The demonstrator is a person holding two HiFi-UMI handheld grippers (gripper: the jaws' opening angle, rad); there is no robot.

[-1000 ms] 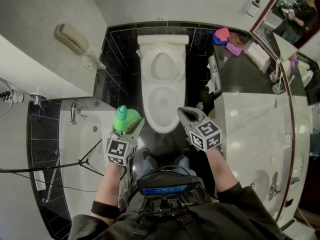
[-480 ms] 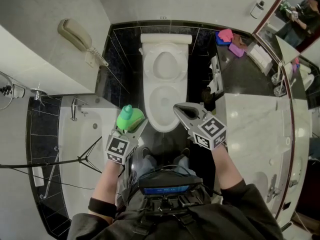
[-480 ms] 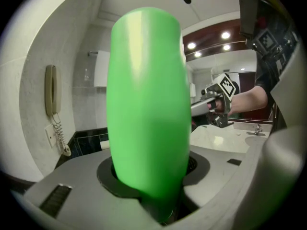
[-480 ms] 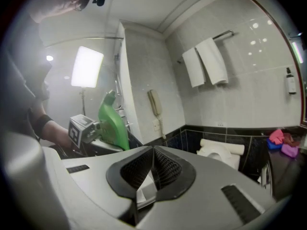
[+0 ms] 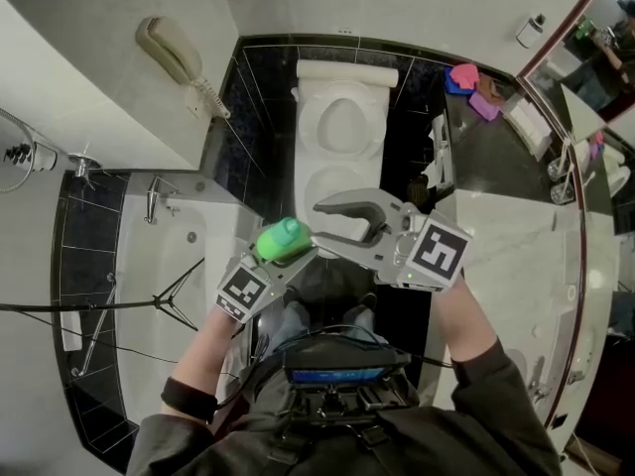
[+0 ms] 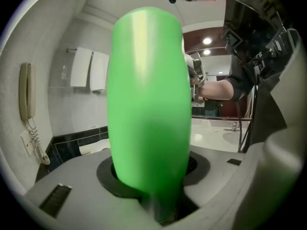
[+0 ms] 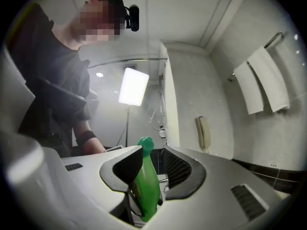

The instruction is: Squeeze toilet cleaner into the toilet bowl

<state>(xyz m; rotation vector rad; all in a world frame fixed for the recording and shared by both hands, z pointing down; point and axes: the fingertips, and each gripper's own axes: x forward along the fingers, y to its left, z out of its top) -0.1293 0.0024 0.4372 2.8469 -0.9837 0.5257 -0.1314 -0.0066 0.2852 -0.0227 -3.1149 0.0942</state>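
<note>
- The left gripper point(image 5: 270, 264) is clamped on the green toilet cleaner bottle point(image 5: 283, 239). In the left gripper view the bottle's body fills the gap between the jaws, and both jaws press on its lower part.
- In the head view the bottle sits just below the middle of the picture, at 6 o'clock of the toilet bowl point(image 5: 304, 188) and over the floor in front of it. It is not over the water.
- In the right gripper view the bottle stands close to upright, leaning a little, with its green cap point(image 7: 145, 143) on top.
- The right gripper point(image 5: 323, 224) reaches in from 3 o'clock of the bottle and points toward 9 o'clock. Its jaws have just been opening and stand well apart.
- In its own view the bottle's neck and cap show in the gap between those jaws. The pads are not pressing on the bottle, so this gripper holds nothing.
- The toilet has its lid raised against the tank point(image 5: 347, 73) at 12 o'clock, and the bowl is uncovered.
- A wall phone point(image 5: 171, 50) hangs at 10 o'clock of the toilet, with a bathtub point(image 5: 149, 266) below it at 8 o'clock. A black tripod point(image 5: 184, 288) reaches over the tub's edge.
- A marble counter point(image 5: 506, 256) lies at 3 o'clock of the right gripper. Pink and purple cloths point(image 5: 466, 77) lie on the dark ledge at 1 o'clock.
- Two white towels point(image 7: 263, 83) hang on a rail in the right gripper view.
</note>
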